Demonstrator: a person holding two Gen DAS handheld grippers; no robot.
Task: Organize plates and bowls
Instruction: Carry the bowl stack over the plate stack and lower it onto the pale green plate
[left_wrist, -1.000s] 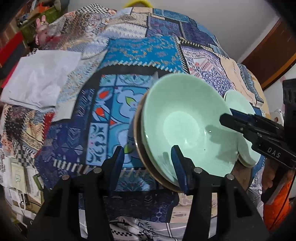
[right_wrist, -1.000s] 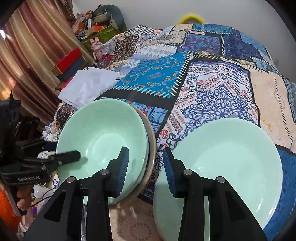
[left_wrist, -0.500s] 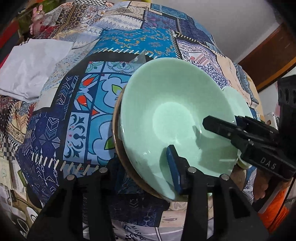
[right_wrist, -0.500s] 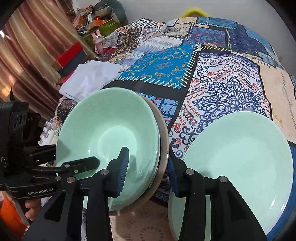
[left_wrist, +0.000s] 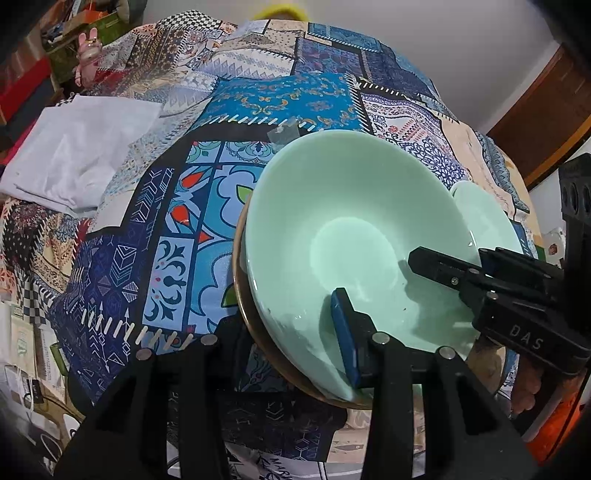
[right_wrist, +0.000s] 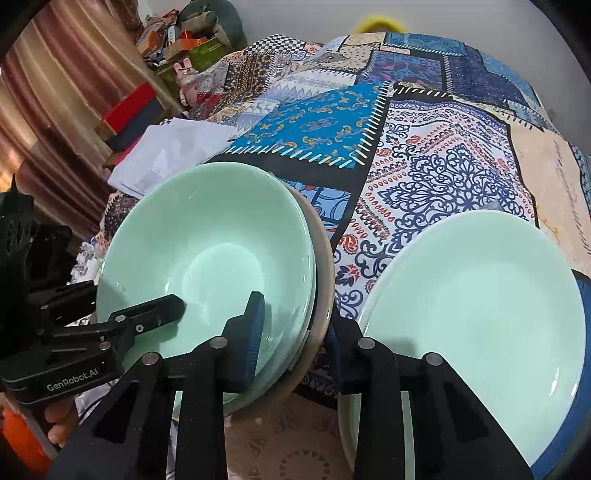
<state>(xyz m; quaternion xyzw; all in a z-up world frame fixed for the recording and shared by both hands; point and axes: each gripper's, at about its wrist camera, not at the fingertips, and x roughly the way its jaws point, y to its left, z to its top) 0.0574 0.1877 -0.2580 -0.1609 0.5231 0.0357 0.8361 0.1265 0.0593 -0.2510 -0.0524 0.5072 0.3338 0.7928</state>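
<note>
While the left gripper (left_wrist: 291, 325) held the green bowl (left_wrist: 354, 240) rim with the tan plate (right_wrist: 323, 258) under it, the right gripper (right_wrist: 295, 332) was closing on their opposite edge

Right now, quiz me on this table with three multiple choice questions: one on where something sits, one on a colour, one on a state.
1. The green plate sits:
A) on top of the bowls
B) beside the bowl stack, on the patchwork cloth
C) on the floor

2. The bottom dish under the green bowls is:
A) brown
B) red
C) white

3. The top green bowl is:
A) upside down
B) full of food
C) upright and empty

Answers:
1 B, as the plate lies flat on the cloth next to the stack.
2 A, as a brown rim shows around the green rims.
3 C, as its bare inside faces up.
</note>
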